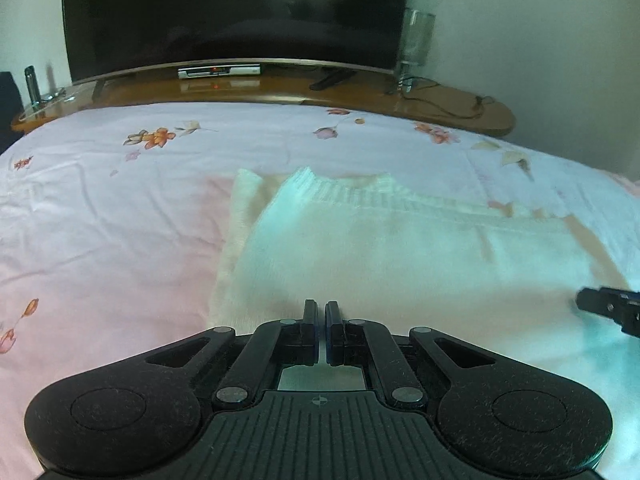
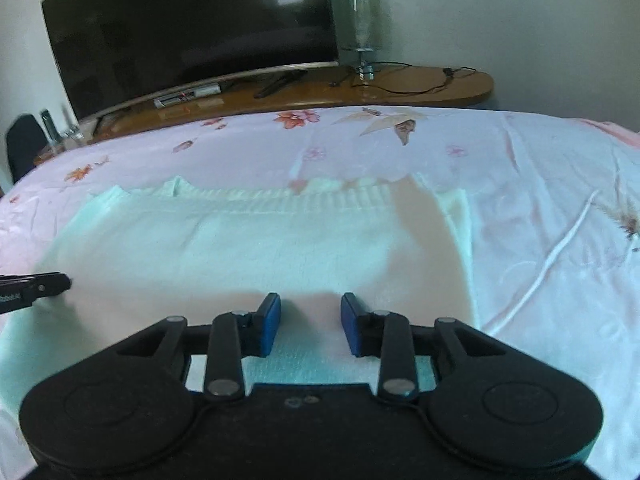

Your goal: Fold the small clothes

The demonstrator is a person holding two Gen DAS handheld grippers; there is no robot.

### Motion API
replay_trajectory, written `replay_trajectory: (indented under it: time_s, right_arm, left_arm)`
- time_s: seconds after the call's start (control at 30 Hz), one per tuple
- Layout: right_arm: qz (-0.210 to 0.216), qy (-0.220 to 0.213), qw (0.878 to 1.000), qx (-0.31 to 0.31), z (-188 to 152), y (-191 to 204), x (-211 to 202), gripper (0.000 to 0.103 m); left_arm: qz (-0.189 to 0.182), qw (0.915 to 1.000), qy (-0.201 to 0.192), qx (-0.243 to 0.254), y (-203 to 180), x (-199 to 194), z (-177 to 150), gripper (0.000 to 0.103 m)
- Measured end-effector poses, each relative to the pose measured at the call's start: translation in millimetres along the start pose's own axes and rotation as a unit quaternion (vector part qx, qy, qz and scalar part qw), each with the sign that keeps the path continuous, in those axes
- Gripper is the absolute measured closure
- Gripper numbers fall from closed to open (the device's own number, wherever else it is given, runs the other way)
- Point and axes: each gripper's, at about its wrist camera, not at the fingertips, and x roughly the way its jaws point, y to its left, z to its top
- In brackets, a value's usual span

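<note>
The pale knit garment (image 2: 248,248) lies flat on the floral bedsheet (image 1: 100,208), its long axis running left-right, ribbed hem toward the TV (image 1: 236,12). The left gripper (image 1: 320,314) looks pressed together, whether pinching fabric I cannot tell; the right gripper (image 2: 310,312) stands apart above the near edge, so a 1-sided lift could skew the fold

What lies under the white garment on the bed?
The garment lies spread on a pink floral sheet, which shows all around it. A folded layer sticks out at its edge. Whatever is directly beneath the cloth is covered.
</note>
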Motion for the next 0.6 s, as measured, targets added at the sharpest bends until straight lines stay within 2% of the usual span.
replay_trajectory:
  time_s: [0.07,0.17,0.23,0.3,0.37,0.47,0.5,0.6]
  right_arm:
    - [0.011,-0.015,1.0,0.001,-3.2,9.8,-17.4,0.065]
    - [0.022,-0.009,1.0,0.021,-17.4,23.0,-30.4,0.063]
    - [0.01,0.002,1.0,0.016,-28.4,32.6,-31.3,0.063]
    - [0.0,0.013,1.0,0.008,-38.3,39.2,-30.6,0.063]
    - [-0.031,0.031,0.999,-0.017,-50.9,46.8,-26.0,0.063]
    - [-0.039,0.028,0.999,-0.017,-51.4,55.3,-38.5,0.063]
    - [-0.031,0.02,0.999,-0.012,-51.7,57.5,-47.1,0.063]
    - [-0.049,0.006,0.998,-0.034,-59.7,64.4,-62.9,0.058]
  left_arm:
    - [-0.008,0.9999,0.004,0.012,-0.1,-8.2,-9.1,0.099]
    - [-0.018,0.9997,0.018,0.003,8.5,-13.6,-27.4,0.099]
    - [-0.021,0.9997,0.009,0.001,13.5,-19.7,-36.7,0.099]
    - [-0.011,0.9996,0.004,0.024,12.0,-21.8,-44.1,0.099]
    - [-0.006,0.9991,0.005,0.041,9.9,-25.2,-46.9,0.099]
    - [-0.021,0.9991,0.019,0.032,13.4,-39.9,-43.3,0.099]
    - [-0.025,0.9991,0.016,0.028,14.8,-45.0,-45.0,0.099]
    - [-0.023,0.9987,0.031,0.032,17.8,-46.7,-58.8,0.099]
